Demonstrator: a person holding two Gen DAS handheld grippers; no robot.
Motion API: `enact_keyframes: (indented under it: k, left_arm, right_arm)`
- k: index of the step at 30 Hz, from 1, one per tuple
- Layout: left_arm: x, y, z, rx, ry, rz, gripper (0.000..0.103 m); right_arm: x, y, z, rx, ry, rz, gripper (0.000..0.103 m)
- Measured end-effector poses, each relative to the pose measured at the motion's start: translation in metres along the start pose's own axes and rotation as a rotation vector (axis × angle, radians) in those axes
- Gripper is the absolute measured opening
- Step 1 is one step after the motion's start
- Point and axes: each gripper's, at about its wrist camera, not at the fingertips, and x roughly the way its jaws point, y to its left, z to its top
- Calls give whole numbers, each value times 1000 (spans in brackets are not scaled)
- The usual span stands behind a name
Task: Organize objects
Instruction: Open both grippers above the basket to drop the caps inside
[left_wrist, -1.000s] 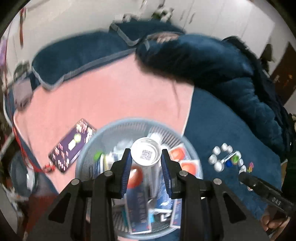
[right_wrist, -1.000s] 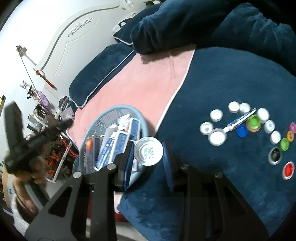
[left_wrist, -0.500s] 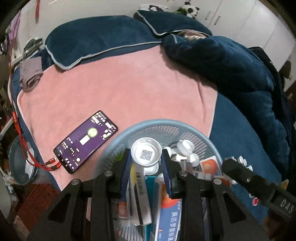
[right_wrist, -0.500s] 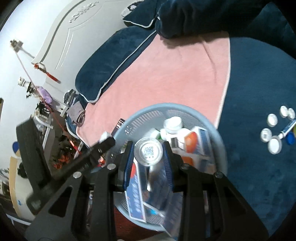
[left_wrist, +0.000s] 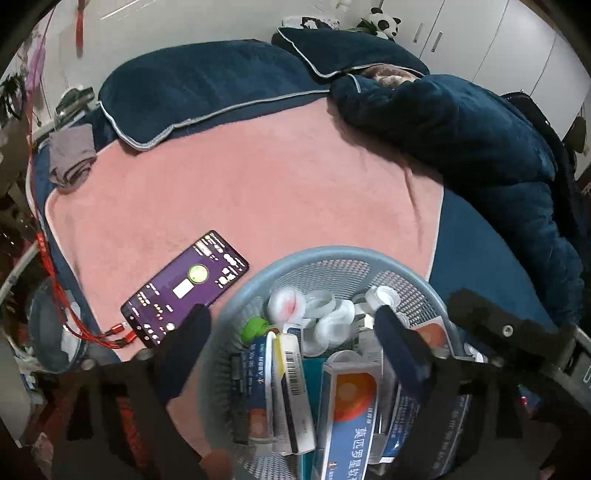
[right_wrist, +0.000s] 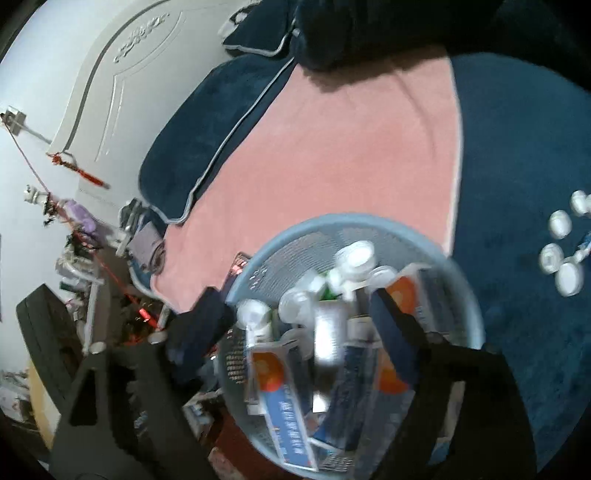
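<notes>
A round blue-grey mesh basket (left_wrist: 332, 254) (right_wrist: 332, 221) sits on the bed where the pink towel meets the blue blanket. It holds medicine boxes (left_wrist: 347, 406), white caps (left_wrist: 325, 314) and a green cap (left_wrist: 256, 326). My left gripper (left_wrist: 291, 332) hovers over it with its jaws opening wide; nothing is pressed between the pads. A blurred round cap (left_wrist: 286, 301) lies just below them. My right gripper (right_wrist: 299, 314) hangs over the same basket, jaws also opening, with blurred caps (right_wrist: 295, 304) beneath and nothing gripped.
A lit purple phone (left_wrist: 184, 288) with red cables lies on the pink towel (left_wrist: 258, 184) left of the basket. Several loose caps (right_wrist: 561, 251) rest on the blue blanket to the right. Dark blue pillows (left_wrist: 192, 92) and a bunched quilt (left_wrist: 461, 129) lie beyond.
Both grippers were shut on round silver caps; both now stand wide and the caps have dropped into the basket. The right gripper came from the blue blanket to over the basket.
</notes>
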Motion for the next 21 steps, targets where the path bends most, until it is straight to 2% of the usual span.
enact_keyframes:
  k: [2, 5, 21]
  left_arm:
    - [-1, 0, -1, 2, 10, 3, 101]
    - [-1, -3, -2, 18, 22, 25, 102]
    - [-9, -10, -12, 58, 27, 57, 102]
  right_arm:
    - [-4, -2, 1, -23, -3, -50, 92]
    - [-10, -4, 2, -50, -10, -123, 103]
    - [-26, -17, -6, -101, -28, -223, 103]
